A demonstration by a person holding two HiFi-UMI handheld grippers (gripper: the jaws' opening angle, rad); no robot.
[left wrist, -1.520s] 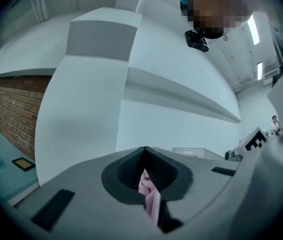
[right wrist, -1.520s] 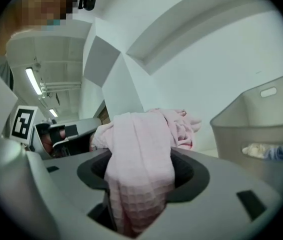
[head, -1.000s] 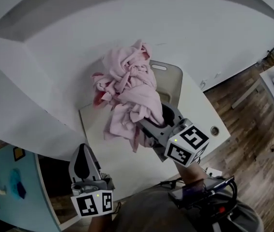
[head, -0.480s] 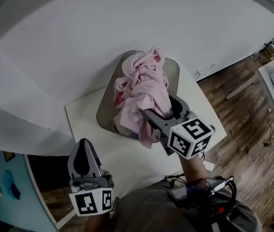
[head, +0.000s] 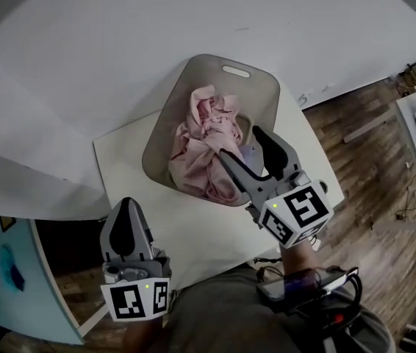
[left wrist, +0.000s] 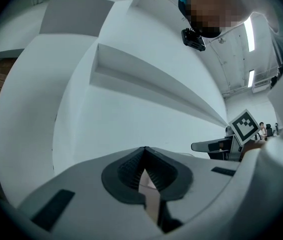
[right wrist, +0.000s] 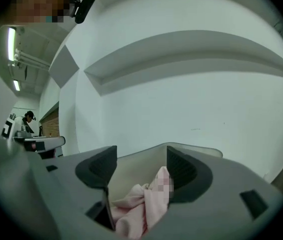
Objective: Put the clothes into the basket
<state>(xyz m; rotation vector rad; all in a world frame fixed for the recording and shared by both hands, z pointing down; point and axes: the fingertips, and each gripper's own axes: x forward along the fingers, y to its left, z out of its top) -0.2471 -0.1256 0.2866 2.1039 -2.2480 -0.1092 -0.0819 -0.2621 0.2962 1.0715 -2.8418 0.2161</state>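
A grey-beige basket (head: 267,98) with a cut-out handle stands on the white table (head: 123,160). A bundle of pink clothes (head: 206,142) lies inside it. My right gripper (head: 240,144) hovers over the basket's near right side, jaws wide apart just above the bundle. In the right gripper view the pink clothes (right wrist: 141,204) lie low between the spread jaws of my right gripper (right wrist: 141,164), with the basket wall (right wrist: 131,171) behind; no pad presses on them. My left gripper (head: 125,212) stays at the table's near left corner, shut and empty, and the left gripper view shows this gripper (left wrist: 144,159) pointing at the wall.
The table's right edge drops to a wooden floor (head: 370,168). A white wall (head: 83,50) rises behind the basket. A blue-topped surface (head: 2,271) stands at the lower left. The person's body and a device (head: 303,289) fill the bottom of the head view.
The pink bundle hung from my right gripper above the basket; it has come down into the basket and the jaws have spread off it. The left gripper has barely moved.
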